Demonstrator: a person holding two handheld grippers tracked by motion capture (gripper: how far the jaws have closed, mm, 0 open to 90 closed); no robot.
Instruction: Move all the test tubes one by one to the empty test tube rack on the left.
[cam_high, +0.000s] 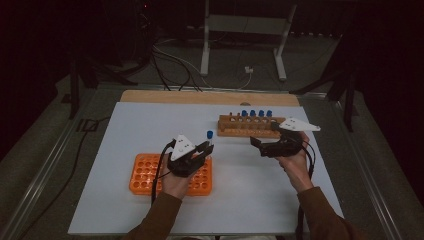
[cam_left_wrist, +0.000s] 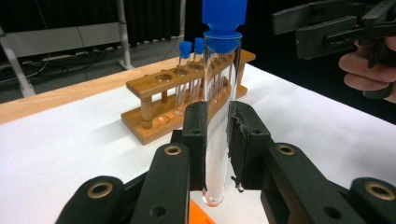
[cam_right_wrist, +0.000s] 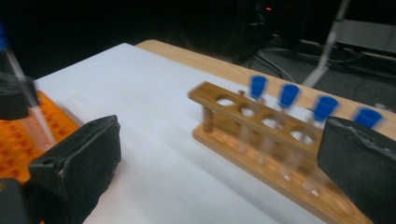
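High view first: the left gripper (cam_high: 204, 149) is clenched on a blue-capped tube (cam_high: 209, 138), held upright over the far right corner of the orange rack (cam_high: 145, 173). That rack lies under and to the left of the tube, so the coming move looks like a short drop into one of its near holes. The right gripper (cam_high: 261, 145) hangs released, holding nothing, pointing left in front of the wooden rack (cam_high: 248, 127), which still carries four capped tubes at its right end. Bare white table (cam_high: 250, 195) lies between the two hands, and the table's edges are well off.

Left gripper view: the tube (cam_left_wrist: 218, 135) stands between the pads, long axis vertical, cap up, rounded bottom hanging below the jaws just above a sliver of orange rack (cam_left_wrist: 198, 212). The wooden rack (cam_left_wrist: 187, 95) sits beyond, apart from the tube. The right gripper (cam_left_wrist: 322, 28) hovers at upper right, near but not touching.

Right gripper view: the jaws stand wide apart with nothing between them. The wooden rack (cam_right_wrist: 275, 154) lies ahead and right, blurred; the orange rack (cam_right_wrist: 28, 135) and held tube (cam_right_wrist: 21, 86) are at far left.
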